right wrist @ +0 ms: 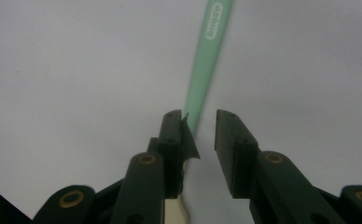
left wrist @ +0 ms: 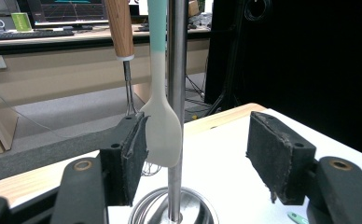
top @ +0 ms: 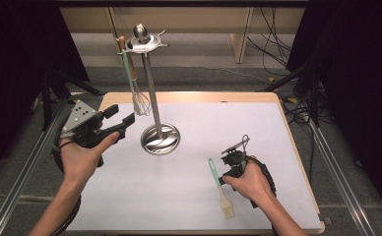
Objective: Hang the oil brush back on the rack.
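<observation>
Left gripper [top: 121, 116] wide open beside the stand [top: 152, 88], right gripper [right wrist: 202, 126] narrow around the brush [top: 220, 187] handle nearer the person.

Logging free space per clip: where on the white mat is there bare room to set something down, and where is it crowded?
The mat is bare across its far right, between the stand base and the right edge. The near middle, between the two forearms, is bare too. It is crowded at far left, around the stand, hanging whisk and left gripper, and at near right, around the pastry brush and right gripper.
</observation>
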`<state>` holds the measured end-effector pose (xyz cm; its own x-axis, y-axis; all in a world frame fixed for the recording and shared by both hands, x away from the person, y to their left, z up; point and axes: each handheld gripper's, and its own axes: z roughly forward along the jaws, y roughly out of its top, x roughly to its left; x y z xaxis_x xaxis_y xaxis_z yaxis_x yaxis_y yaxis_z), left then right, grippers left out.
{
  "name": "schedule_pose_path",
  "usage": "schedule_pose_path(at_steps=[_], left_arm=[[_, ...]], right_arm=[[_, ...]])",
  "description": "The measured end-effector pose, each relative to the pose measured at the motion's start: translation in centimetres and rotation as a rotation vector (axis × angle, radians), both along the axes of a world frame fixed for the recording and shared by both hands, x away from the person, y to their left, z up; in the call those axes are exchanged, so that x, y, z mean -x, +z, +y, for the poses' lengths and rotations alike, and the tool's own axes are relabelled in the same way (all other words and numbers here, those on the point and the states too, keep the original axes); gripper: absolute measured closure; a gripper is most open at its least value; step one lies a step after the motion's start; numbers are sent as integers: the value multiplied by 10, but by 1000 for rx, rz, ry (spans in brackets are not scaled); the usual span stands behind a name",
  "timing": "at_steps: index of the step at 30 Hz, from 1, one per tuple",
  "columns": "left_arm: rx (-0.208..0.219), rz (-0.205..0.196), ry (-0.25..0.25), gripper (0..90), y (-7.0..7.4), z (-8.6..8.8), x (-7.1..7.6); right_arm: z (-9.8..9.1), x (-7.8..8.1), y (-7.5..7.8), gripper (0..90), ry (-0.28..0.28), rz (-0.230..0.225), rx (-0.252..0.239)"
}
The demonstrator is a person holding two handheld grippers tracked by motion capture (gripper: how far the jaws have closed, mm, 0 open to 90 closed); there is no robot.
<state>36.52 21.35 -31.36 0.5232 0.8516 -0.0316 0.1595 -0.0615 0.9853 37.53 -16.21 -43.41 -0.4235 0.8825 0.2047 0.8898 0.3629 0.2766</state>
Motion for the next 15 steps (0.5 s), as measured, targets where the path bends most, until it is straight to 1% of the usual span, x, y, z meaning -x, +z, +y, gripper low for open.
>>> schedule_pose_path(at_steps=[2,4,5,6,9,10,11,12,13,14,15], left_arm=[[4,3,3,371,0,0,0],[3,3,3,371,0,0,0],[3,2,3,371,0,0,0],[-1,0,1,371,0,0,0],[-2,4,-3,370,0,-1,0],[-1,5,-3,369,0,-1,0],[-4,4,-4,369,0,-1,0],[-4,6,-4,368,-1,-1,0],[1,9,-3,368,-1,-1,0],[-1,10,-4,368,-1,-1,0],[-1,11,-5,368,-2,-1,0]], right_arm=[[2,0,-1,725,-9,7,10],[3,0,0,725,-13,13,7],[2,-1,-1,725,8,0,5],[3,0,0,725,-5,4,7],[3,0,-1,725,-5,-1,12],[4,1,-1,725,-9,7,14],[4,1,-3,725,0,-8,5],[5,1,-2,726,-14,1,8],[5,1,-3,726,-13,3,11],[5,0,-3,727,0,8,22],[6,0,-3,727,5,7,21]])
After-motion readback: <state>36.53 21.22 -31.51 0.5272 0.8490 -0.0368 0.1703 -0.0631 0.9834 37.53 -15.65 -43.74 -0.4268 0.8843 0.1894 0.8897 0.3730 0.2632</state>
